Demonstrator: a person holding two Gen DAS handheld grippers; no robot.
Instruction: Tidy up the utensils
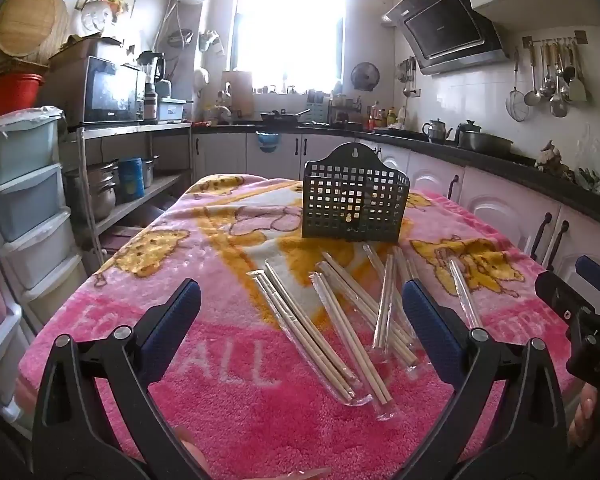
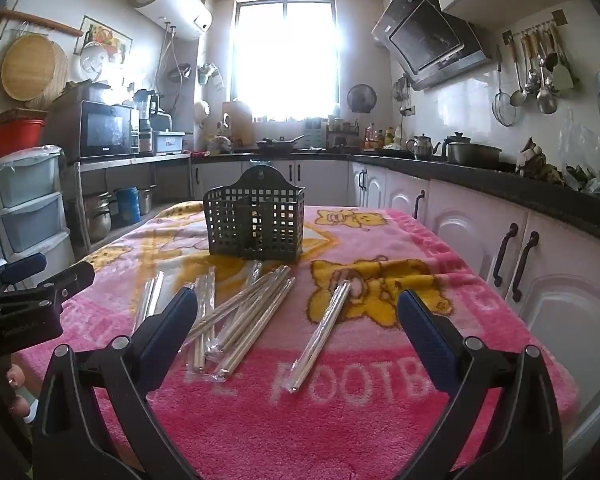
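Observation:
Several pairs of wooden chopsticks in clear wrappers (image 1: 332, 328) (image 2: 240, 316) lie scattered on a pink blanket-covered table (image 1: 236, 392) (image 2: 380, 412). One wrapped pair (image 2: 320, 332) (image 1: 462, 292) lies apart to the right. Behind them stands a black perforated utensil holder (image 1: 354, 196) (image 2: 254, 218), upright. My left gripper (image 1: 302, 312) hovers open above the near chopsticks, nothing between its fingers. My right gripper (image 2: 298, 316) is open too, over the single pair, holding nothing. Each gripper shows at the edge of the other's view: the right gripper (image 1: 572, 292) and the left gripper (image 2: 40, 276).
Plastic drawer towers (image 1: 24, 216) stand left of the table, with a metal shelf and a microwave (image 1: 110, 90) behind. White cabinets under a dark counter (image 2: 500, 188) run along the right side, close to the table edge. Fingers of a hand (image 2: 16, 380) show at the left.

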